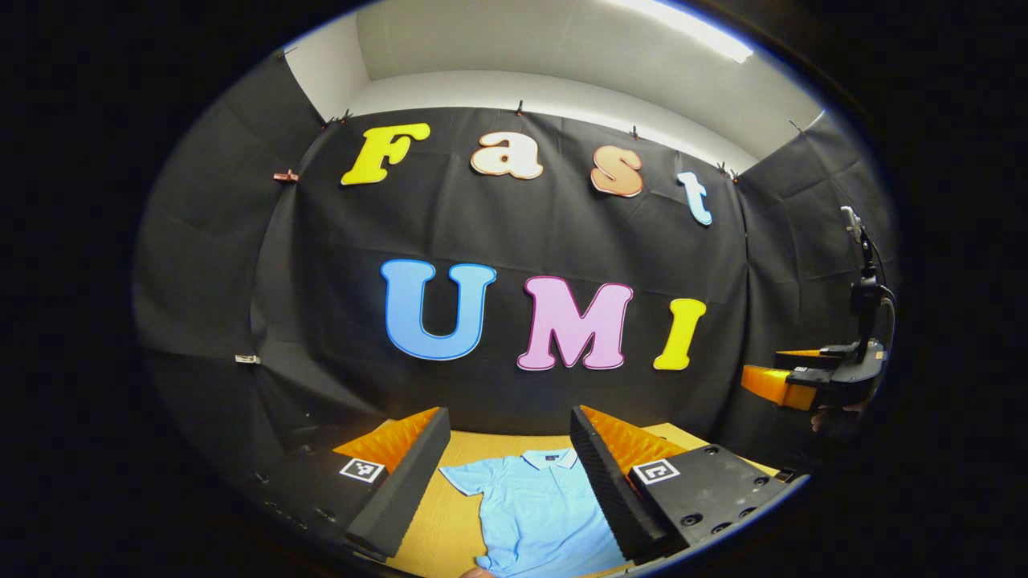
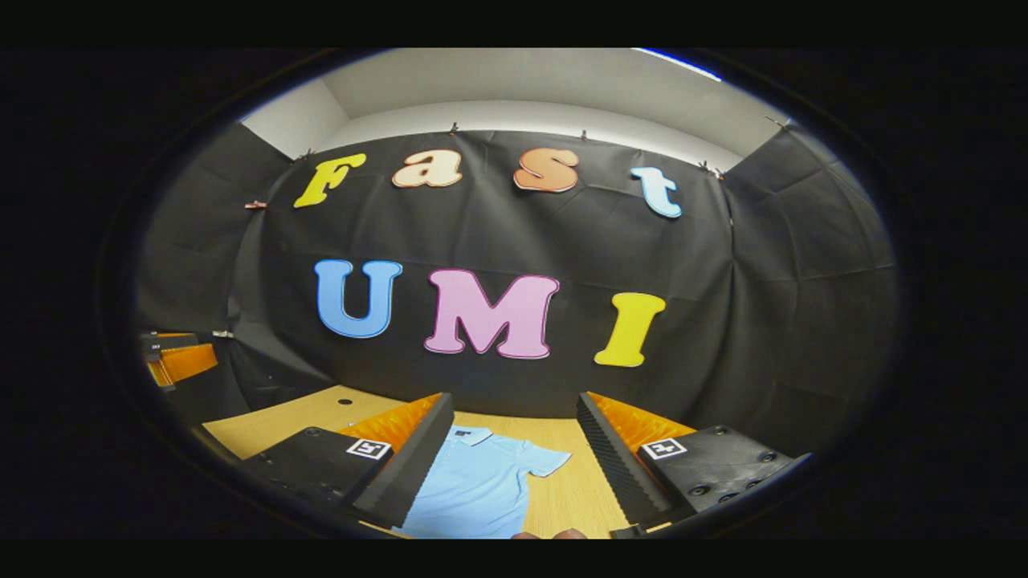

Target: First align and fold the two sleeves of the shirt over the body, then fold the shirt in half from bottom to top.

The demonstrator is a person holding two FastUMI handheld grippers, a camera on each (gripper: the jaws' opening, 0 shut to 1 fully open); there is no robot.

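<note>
A light blue shirt [image 1: 540,506] lies flat on a wooden table [image 1: 434,522]. Its collar [image 1: 549,459] points to the far edge of the table, near the black cloth wall [image 1: 514,233]. The sleeves are spread out to the sides and are not folded yet. In the left gripper view one sleeve [image 1: 468,479] sticks out toward the left edge of the table. In the right gripper view the other sleeve [image 2: 543,461] sticks out toward the right edge.

The left gripper [image 1: 507,482] hangs in the air above the near edge of the table. Its two fingers are wide apart, with nothing between them, and the shirt shows in the gap far below. The right gripper [image 2: 514,474] hangs above the near edge too. Its fingers are also wide apart and hold nothing.

In the left gripper view the right gripper can also be seen far off at the right side, up in the air. A hand [image 1: 835,416] seems to hold it from below, but it is dark there and hard to tell. At the very bottom of the right gripper view, something small and rounded touches the near part of the table; it may be fingertips.
</note>
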